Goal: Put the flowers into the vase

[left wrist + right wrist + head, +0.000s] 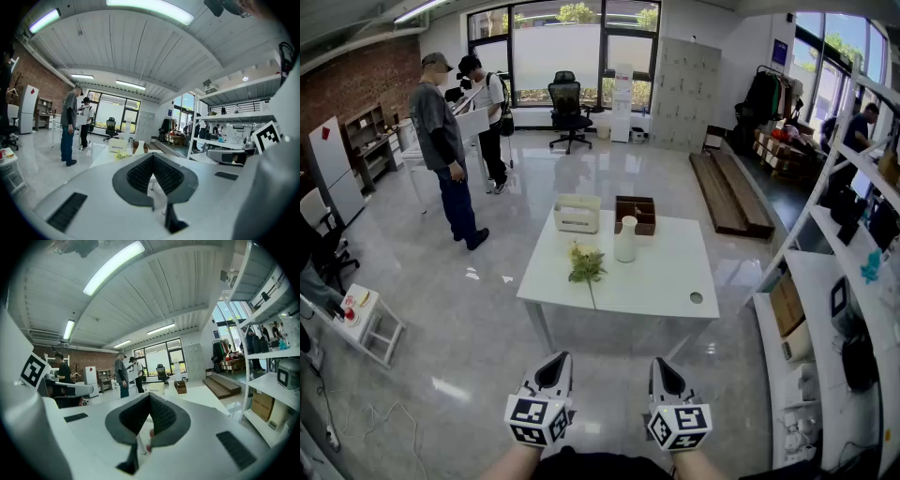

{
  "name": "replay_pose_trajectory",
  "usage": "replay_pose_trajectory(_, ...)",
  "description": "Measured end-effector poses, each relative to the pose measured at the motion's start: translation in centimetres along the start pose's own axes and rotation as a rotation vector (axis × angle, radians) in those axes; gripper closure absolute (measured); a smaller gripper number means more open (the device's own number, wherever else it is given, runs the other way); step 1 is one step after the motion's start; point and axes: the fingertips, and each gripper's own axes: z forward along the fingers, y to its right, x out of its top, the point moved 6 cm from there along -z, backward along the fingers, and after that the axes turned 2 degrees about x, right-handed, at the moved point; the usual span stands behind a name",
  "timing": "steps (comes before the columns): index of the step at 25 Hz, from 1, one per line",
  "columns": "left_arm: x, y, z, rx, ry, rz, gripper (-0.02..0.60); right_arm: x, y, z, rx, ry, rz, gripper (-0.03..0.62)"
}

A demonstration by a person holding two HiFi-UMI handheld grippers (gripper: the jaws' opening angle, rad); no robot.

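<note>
Two grippers sit side by side at the bottom of the head view, both pointing forward at nearly level. The left gripper [555,364] has its jaws closed tip to tip with nothing between them, as its own view shows. The right gripper [662,367] is clenched the same way and is also empty. Each carries one cube with black-and-white square markers; these are patterns, not words.

One bunch of flowers [586,264] lies well ahead of both grippers, past a stretch of glossy floor [469,319]. It rests flat on the near left part of a white table [675,272], with yellow and green heads away from the grippers and its thin stem running toward the near edge. It lies roughly in line with the gap between the grippers, slightly closer to the left one's side. In the left gripper view it is a small yellow-green patch just above the closed jaws.

One white vase [625,240] stands upright just beyond and right of the flowers, close to them but apart. At the table's far edge sit one white slotted crate [577,215] and one dark wooden box [636,215], side by side. Any print on them is too small to read.

Farther off on the left stand two people [445,141], and one black office chair [568,108] is by the windows.
</note>
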Motion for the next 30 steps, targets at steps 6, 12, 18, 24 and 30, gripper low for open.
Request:
replay_pose_trajectory(6, -0.1, -0.1, 0.2, 0.000, -0.002, 0.001, 0.580, -0.1, -0.1, 0.3, 0.001, -0.005, -0.003, 0.594)
replay_pose_trajectory(12, -0.2, -0.4, 0.4, 0.002, 0.002, -0.003, 0.580, -0.2, 0.0, 0.6, 0.004, 0.004, 0.015, 0.594)
replay_pose_trajectory(18, -0.4, -1.1, 0.8, 0.002, -0.005, -0.012, 0.580, -0.2, -0.5, 1.1, 0.011, 0.006, 0.014, 0.592)
replay_pose_trajectory(24, -0.6, -2.2, 0.8, -0.004, -0.015, -0.016, 0.580, -0.8, -1.3, 2.0, 0.011, -0.020, 0.020, 0.594)
replay_pose_trajectory(30, -1.0, -5.1, 0.6, -0.015, -0.026, -0.025, 0.580, -1.7, -3.5, 3.6, -0.006, -0.039, 0.013, 0.593)
